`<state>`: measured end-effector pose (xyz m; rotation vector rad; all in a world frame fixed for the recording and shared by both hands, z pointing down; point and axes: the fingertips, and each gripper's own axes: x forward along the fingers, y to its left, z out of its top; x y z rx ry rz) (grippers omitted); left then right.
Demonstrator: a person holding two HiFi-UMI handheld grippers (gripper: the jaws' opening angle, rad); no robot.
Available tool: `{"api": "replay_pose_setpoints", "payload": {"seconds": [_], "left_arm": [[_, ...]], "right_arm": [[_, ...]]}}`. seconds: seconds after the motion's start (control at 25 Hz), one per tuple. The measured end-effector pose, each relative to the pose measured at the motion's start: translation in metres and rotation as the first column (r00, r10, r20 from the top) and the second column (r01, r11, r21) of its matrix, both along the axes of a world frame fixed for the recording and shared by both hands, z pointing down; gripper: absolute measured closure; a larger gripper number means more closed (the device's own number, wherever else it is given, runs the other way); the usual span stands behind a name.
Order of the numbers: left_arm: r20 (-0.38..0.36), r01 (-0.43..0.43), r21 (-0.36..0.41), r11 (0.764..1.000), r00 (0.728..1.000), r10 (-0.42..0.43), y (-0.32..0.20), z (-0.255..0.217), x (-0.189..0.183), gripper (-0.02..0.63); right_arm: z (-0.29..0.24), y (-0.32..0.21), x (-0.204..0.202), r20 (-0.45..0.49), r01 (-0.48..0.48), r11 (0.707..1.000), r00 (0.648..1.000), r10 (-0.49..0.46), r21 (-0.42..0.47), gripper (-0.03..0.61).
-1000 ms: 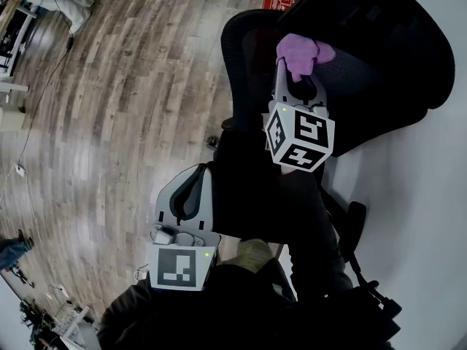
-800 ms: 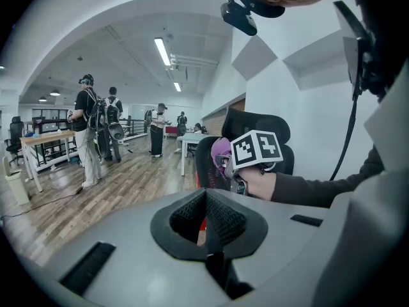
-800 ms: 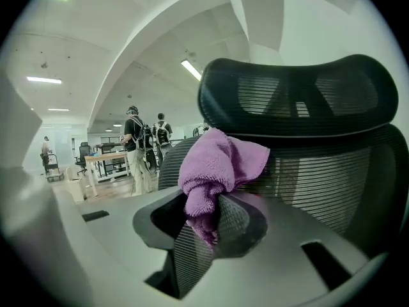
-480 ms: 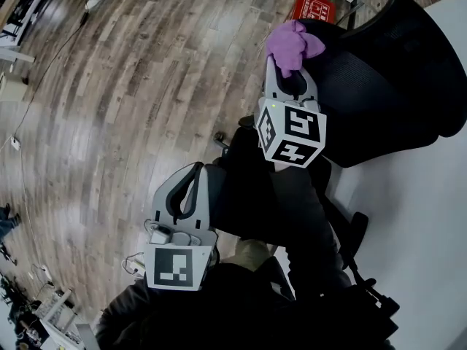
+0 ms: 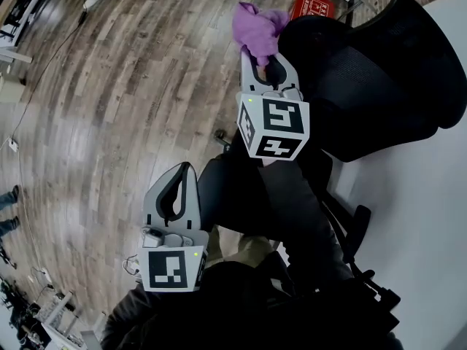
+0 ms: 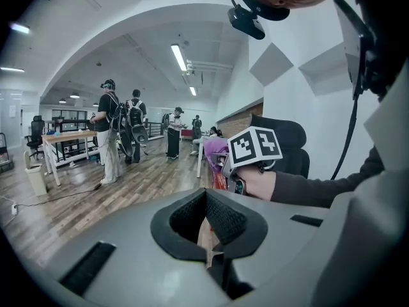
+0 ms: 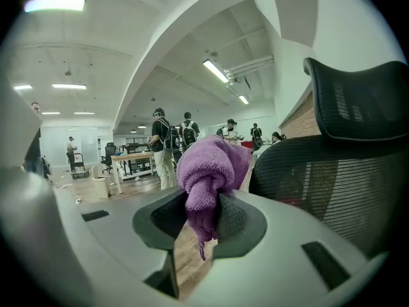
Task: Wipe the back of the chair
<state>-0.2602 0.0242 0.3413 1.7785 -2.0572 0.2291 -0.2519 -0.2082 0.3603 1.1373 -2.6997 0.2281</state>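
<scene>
The black mesh chair (image 5: 365, 79) stands at the upper right of the head view, its back (image 7: 332, 184) and headrest (image 7: 361, 101) filling the right of the right gripper view. My right gripper (image 5: 259, 58) is shut on a bunched purple cloth (image 5: 255, 26) (image 7: 208, 168), held just left of the chair back's edge; I cannot tell whether they touch. My left gripper (image 5: 184, 172) hangs lower left over the floor, shut with nothing in it (image 6: 206, 197). The left gripper view also shows the right gripper's marker cube (image 6: 254, 147).
A red box (image 5: 314, 6) lies on the wood floor beyond the chair. A white wall (image 5: 423, 217) runs along the right. The chair's armrest (image 5: 355, 223) sits near my legs. Several people (image 6: 121, 133) stand by a desk (image 6: 64, 139) far off.
My right gripper has carried the purple cloth leftward across the chair's back to its left edge. The left gripper has drifted slightly down and left.
</scene>
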Motion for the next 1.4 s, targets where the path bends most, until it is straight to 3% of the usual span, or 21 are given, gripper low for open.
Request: {"api": "replay_pose_setpoints", "payload": {"seconds": [0.24,0.36,0.64,0.8,0.88,1.04,1.16,1.4], "left_arm": [[-0.006,-0.028,-0.004,1.000,1.000,0.028,0.002,0.003,0.011,0.611],[0.032,-0.084,0.001,0.997,0.996,0.083,-0.004,0.009,0.020,0.611],[0.022,-0.145,-0.095,0.985,0.989,0.147,-0.001,0.044,0.045,0.609],[0.027,-0.173,-0.089,0.981,0.984,0.175,-0.011,0.055,0.056,0.610],[0.031,-0.185,-0.081,0.979,0.982,0.188,-0.017,0.055,0.062,0.611],[-0.008,-0.180,-0.155,0.971,0.983,0.181,-0.019,0.064,0.071,0.609],[0.009,-0.217,-0.160,0.963,0.975,0.221,-0.028,0.063,0.079,0.611],[-0.019,-0.218,-0.173,0.961,0.976,0.218,-0.034,0.065,0.109,0.610]], "right_arm": [[0.011,0.002,0.021,-0.002,-0.035,0.999,0.999,0.035,-0.017,0.483],[0.032,0.000,0.035,-0.005,-0.055,0.997,0.998,0.055,-0.047,0.483],[0.100,0.016,0.071,-0.026,-0.098,0.984,0.995,0.095,-0.149,0.483],[0.128,0.018,0.083,-0.026,-0.114,0.975,0.994,0.111,-0.191,0.483],[0.132,0.015,0.087,-0.022,-0.120,0.973,0.993,0.118,-0.196,0.483],[0.133,0.003,0.096,-0.019,-0.130,0.971,0.991,0.129,-0.200,0.483],[0.134,-0.002,0.102,-0.004,-0.122,0.971,0.992,0.124,-0.204,0.483],[0.130,-0.003,0.124,0.009,-0.112,0.973,0.993,0.116,-0.202,0.483]]}}
